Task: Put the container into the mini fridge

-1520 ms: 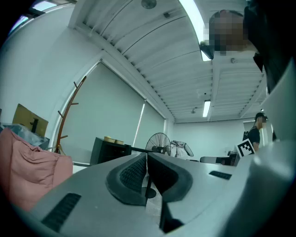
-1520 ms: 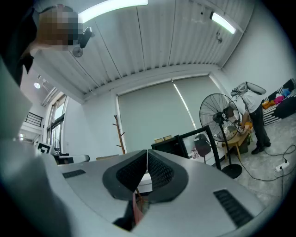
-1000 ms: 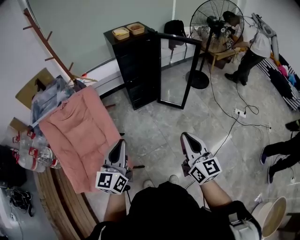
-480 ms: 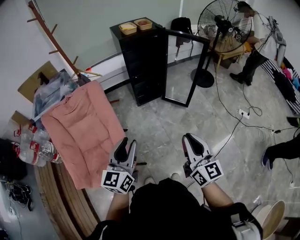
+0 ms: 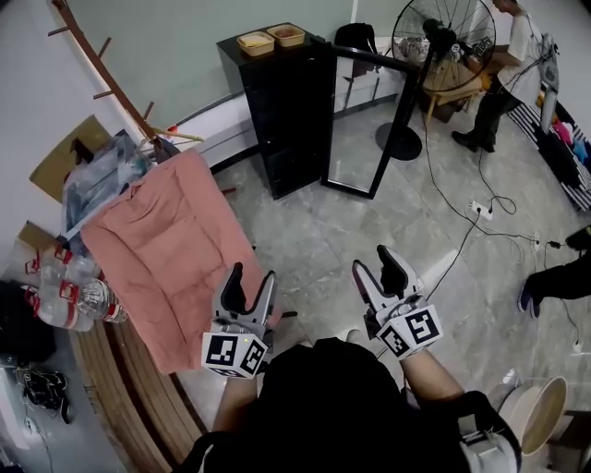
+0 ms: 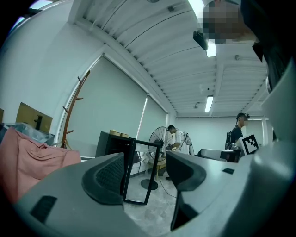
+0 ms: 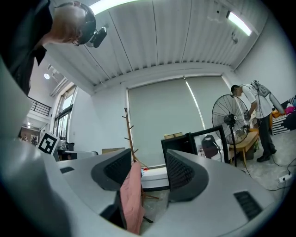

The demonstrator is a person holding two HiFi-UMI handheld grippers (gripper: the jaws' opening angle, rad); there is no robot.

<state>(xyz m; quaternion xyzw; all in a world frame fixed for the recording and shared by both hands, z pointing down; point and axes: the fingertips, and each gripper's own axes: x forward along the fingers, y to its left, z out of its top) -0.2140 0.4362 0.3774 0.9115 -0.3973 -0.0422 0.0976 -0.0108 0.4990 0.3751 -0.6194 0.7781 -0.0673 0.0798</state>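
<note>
Two shallow tan containers [image 5: 256, 42] sit level, side by side, on top of the black mini fridge [image 5: 277, 120]; we cannot tell which way either one's long axis runs. The fridge stands upright, its long axis vertical, its glass door [image 5: 369, 125] swung wide open toward the fan [image 5: 443, 28]. We hold the left gripper [image 5: 252, 274] and the right gripper [image 5: 373, 260] level and low before us, pointing across the floor [image 5: 323, 240] at the fridge and well apart from it; both pairs of jaws have just been opening and stand wide, nothing between them.
</note>
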